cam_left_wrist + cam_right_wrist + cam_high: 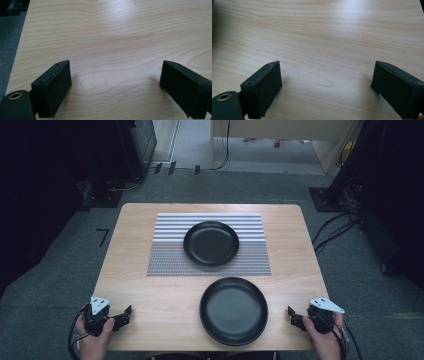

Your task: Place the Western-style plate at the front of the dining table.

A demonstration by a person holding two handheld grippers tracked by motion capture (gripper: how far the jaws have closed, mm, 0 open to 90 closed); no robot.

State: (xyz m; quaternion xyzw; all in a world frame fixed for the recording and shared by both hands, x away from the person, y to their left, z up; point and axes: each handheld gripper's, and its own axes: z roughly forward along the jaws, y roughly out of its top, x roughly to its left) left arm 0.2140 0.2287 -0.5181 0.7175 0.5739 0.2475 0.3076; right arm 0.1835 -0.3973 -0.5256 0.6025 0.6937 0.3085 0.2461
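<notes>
Desk: rectangular light wood-grain desk with rounded corners and a smooth, matte top.
Placemat: rectangular woven placemat with grey and white stripes, lying flat at the desk's middle toward the far edge; broad stripes on its far half, a finer weave on its near half.
Far plate: round, shallow black plate with a raised rim, resting on the placemat and covering part of its pattern.
Near plate: round black plate with a dull sheen, on bare wood at the near edge, just right of centre, apart from the placemat.
Left gripper: black left gripper held near the near-left corner, jaws spread wide, nothing between them, well apart from the near plate.
Right gripper: black right gripper held near the near-right corner, jaws spread wide and empty, near the near plate without touching it.
Cut off: both forearms leave the bottom edge; jaw tips in the gripper views are cropped.
</notes>
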